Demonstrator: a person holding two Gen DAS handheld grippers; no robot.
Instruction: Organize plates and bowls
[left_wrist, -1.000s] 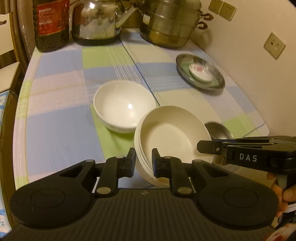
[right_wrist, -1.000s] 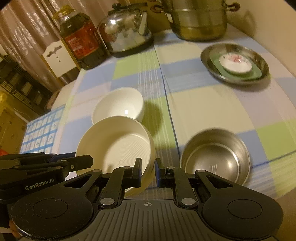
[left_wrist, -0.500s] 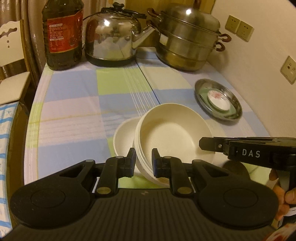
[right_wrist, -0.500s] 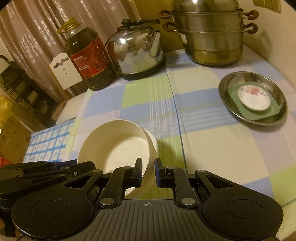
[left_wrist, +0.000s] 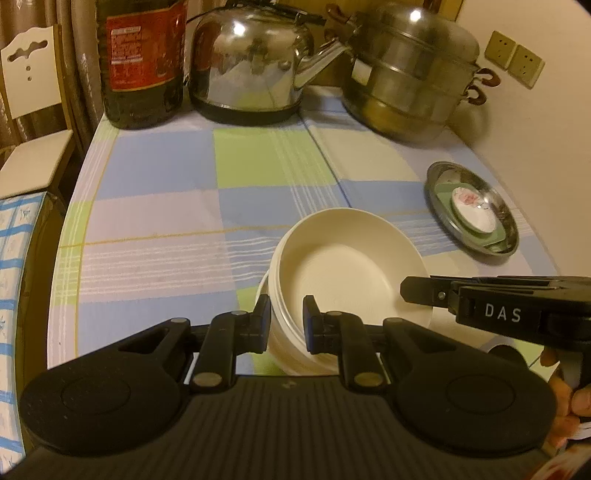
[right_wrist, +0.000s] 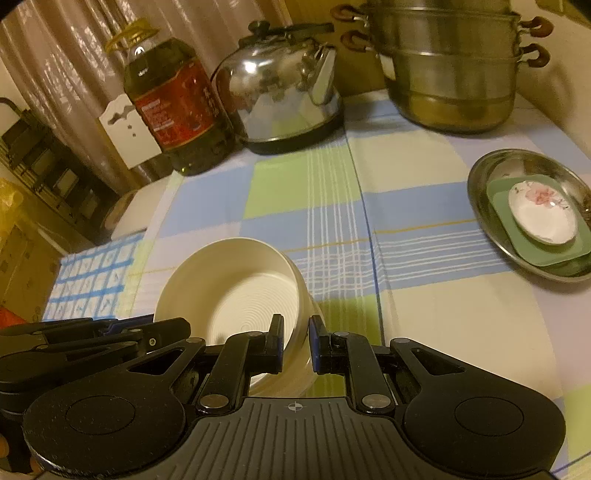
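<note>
The table (left_wrist: 155, 206), covered by a checked cloth in blue, green and pale squares, fills most of both views. Along its far edge, at the top of each frame, stand three large items: a stacked steel steamer pot (left_wrist: 410, 85) at upper right, a steel kettle (left_wrist: 251, 70) at upper centre, and a dark oil bottle (left_wrist: 142, 62) with a red label at upper left. At the right side of each frame sits a shallow steel dish (right_wrist: 480, 177); it holds a green square plate (right_wrist: 498, 206), and a small white saucer with a pink flower (right_wrist: 543, 214) rests on that. The cream bowl (left_wrist: 351, 266) is at lower centre of both frames, tilted and held off the cloth, with the rim of a second white bowl (left_wrist: 263, 291) visible just under its left side in the left wrist view. My left tongs (left_wrist: 285, 323) are clenched on the bowl's near-left rim. My right tongs (right_wrist: 296, 345) are clenched on its opposite wall, one pad inside and one outside.
</note>
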